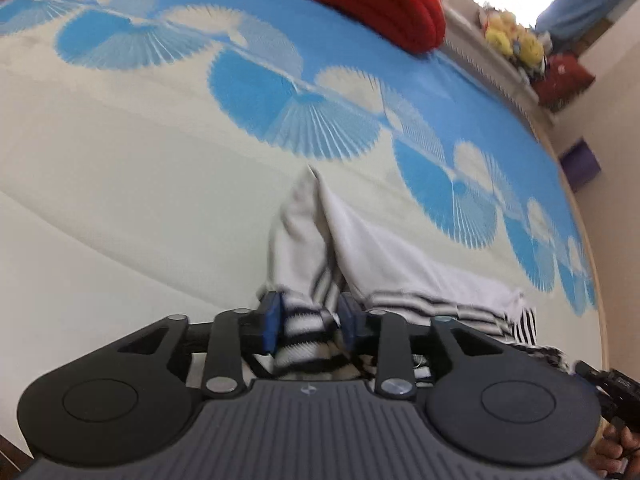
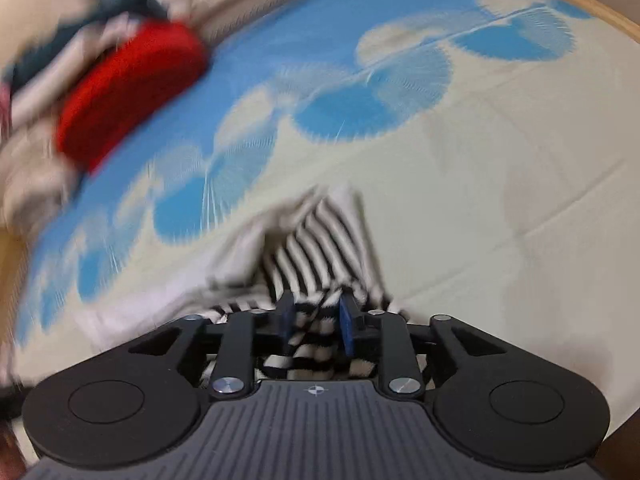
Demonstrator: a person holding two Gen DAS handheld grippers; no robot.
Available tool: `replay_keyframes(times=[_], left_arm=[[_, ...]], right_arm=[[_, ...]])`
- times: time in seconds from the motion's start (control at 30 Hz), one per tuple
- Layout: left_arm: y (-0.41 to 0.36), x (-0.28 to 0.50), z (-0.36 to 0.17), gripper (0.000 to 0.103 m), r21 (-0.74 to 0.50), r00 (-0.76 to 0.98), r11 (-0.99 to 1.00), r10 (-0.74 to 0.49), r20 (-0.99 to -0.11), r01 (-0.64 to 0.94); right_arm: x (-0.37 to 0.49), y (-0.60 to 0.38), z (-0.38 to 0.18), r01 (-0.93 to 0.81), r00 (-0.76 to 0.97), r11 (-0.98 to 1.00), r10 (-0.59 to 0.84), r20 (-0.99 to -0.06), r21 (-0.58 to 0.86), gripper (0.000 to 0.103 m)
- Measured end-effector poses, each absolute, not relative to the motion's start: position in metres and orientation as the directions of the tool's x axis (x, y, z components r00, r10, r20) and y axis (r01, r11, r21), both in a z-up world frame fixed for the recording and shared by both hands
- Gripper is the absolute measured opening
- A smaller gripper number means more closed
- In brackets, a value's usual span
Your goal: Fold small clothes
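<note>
Left wrist view: far past the jaws lies a fat red cushion [image 1: 360, 0], and off to the right are yellow soft toys [image 1: 514, 38] and a purple box [image 1: 580, 164]. The bed sheet [image 1: 120, 200] is cream with blue and white fan shapes. The left gripper [image 1: 310, 324] has its blue pads partly apart, with the small striped garment [image 1: 360, 240] bunched between them. Its white side spreads out ahead of the jaws; black and white stripes show near them.

Right wrist view: all is blurry. The red cushion [image 2: 132, 92] sits far up to the left. The right gripper [image 2: 316, 320] is partly apart too, with striped cloth [image 2: 320, 248] between its pads and just ahead. The cloth looks soft and crumpled.
</note>
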State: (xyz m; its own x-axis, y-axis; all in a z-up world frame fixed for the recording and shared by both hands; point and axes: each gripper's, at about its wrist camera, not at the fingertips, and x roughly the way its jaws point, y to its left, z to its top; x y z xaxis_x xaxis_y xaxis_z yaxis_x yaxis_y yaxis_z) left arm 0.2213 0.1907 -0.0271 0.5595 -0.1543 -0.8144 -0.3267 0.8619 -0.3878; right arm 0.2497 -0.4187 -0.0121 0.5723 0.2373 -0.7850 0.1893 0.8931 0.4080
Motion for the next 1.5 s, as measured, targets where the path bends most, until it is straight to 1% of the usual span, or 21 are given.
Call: replay_keyframes(times=[0.07,0.13,0.2,0.27,0.37,0.47,0.53,0.6,0.7,0.83,0.93,1.03,1.17,1.2,1.27,1.3,1.33,1.37,1.4,1.43,1.5], left_arm=[[0.207,0.211,-0.022,0.043,-0.402,0.583,0.84,-0.131,-0.802,-0.365],[0.22,0.2,-0.019,0.043,-0.412,0.587,0.824,-0.123,-0.8,-0.389],[0.226,0.192,-0.02,0.043,-0.37,0.56,0.843,-0.101,-0.823,-0.391],[0.226,0.187,-0.02,0.043,-0.329,0.536,0.872,-0.093,-0.839,-0.362],[0.217,0.183,-0.021,0.048,-0.28,0.513,0.921,-0.108,-0.852,-0.271],[0.201,0.187,-0.027,0.057,-0.242,0.457,0.96,-0.154,-0.876,-0.14],[0.186,0.192,-0.027,0.069,-0.183,0.428,0.983,-0.155,-0.89,-0.025],[0.169,0.195,-0.031,0.078,-0.126,0.425,0.989,-0.148,-0.893,0.079],[0.158,0.201,-0.044,0.078,-0.073,0.447,0.993,-0.108,-0.888,0.095],[0.151,0.208,-0.05,0.076,-0.081,0.475,0.991,-0.123,-0.872,0.107],[0.147,0.219,-0.052,0.076,-0.079,0.503,0.993,-0.113,-0.857,0.087],[0.144,0.231,-0.049,0.076,-0.111,0.533,0.991,-0.132,-0.836,0.072],[0.14,0.254,-0.049,0.075,-0.135,0.543,0.99,-0.134,-0.829,0.039],[0.14,0.258,-0.051,0.071,-0.136,0.542,0.99,-0.132,-0.83,0.034],[0.141,0.267,-0.053,0.054,-0.148,0.539,0.989,-0.135,-0.831,0.019],[0.142,0.272,-0.054,0.026,-0.17,0.536,0.985,-0.152,-0.83,0.017],[0.144,0.276,-0.054,0.003,-0.189,0.535,0.982,-0.169,-0.828,0.016],[0.145,0.279,-0.051,0.003,-0.177,0.555,0.984,-0.151,-0.818,0.008],[0.147,0.281,-0.046,0.003,-0.148,0.586,0.989,-0.113,-0.803,-0.012],[0.152,0.282,-0.04,0.003,-0.131,0.62,0.99,-0.069,-0.782,-0.054],[0.169,0.286,-0.033,0.003,-0.194,0.665,0.969,-0.044,-0.745,-0.153]], right_arm=[[0.243,-0.428,-0.005,0.199,0.616,0.902,0.19,-0.764,0.384,0.038],[0.238,-0.437,-0.003,0.207,0.625,0.912,0.154,-0.765,0.353,0.038],[0.232,-0.446,-0.004,0.213,0.616,0.913,0.151,-0.773,0.348,0.038],[0.225,-0.45,-0.004,0.198,0.603,0.925,0.146,-0.785,0.324,0.038],[0.22,-0.451,0.001,0.144,0.596,0.949,0.143,-0.79,0.28,0.038],[0.218,-0.447,0.002,0.102,0.579,0.965,0.141,-0.803,0.242,0.038],[0.219,-0.439,0.003,0.06,0.57,0.973,0.149,-0.808,0.221,0.038],[0.218,-0.426,0.002,-0.006,0.565,0.984,0.149,-0.812,0.176,0.041],[0.216,-0.406,-0.005,-0.11,0.553,0.99,0.136,-0.822,0.09,0.042],[0.219,-0.382,-0.019,-0.21,0.543,0.978,0.112,-0.833,-0.006,0.048],[0.226,-0.368,-0.032,-0.251,0.552,0.963,0.058,-0.832,-0.099,0.049],[0.237,-0.356,-0.044,-0.284,0.566,0.941,0.01,-0.824,-0.184,0.049],[0.258,-0.348,-0.051,-0.286,0.609,0.931,-0.006,-0.793,-0.227,0.049],[0.263,-0.347,-0.052,-0.286,0.614,0.932,-0.001,-0.789,-0.223,0.049],[0.274,-0.345,-0.054,-0.289,0.622,0.937,0.026,-0.783,-0.198,0.048],[0.278,-0.345,-0.054,-0.291,0.625,0.939,0.043,-0.78,-0.181,0.046],[0.283,-0.344,-0.053,-0.294,0.627,0.943,0.066,-0.776,-0.157,0.04],[0.287,-0.343,-0.051,-0.297,0.632,0.946,0.096,-0.769,-0.126,0.016],[0.292,-0.345,-0.048,-0.296,0.638,0.952,0.132,-0.758,-0.084,0.003],[0.296,-0.347,-0.044,-0.273,0.655,0.961,0.149,-0.741,-0.048,0.003],[0.306,-0.357,-0.029,-0.191,0.72,0.98,0.176,-0.671,0.052,0.003]])
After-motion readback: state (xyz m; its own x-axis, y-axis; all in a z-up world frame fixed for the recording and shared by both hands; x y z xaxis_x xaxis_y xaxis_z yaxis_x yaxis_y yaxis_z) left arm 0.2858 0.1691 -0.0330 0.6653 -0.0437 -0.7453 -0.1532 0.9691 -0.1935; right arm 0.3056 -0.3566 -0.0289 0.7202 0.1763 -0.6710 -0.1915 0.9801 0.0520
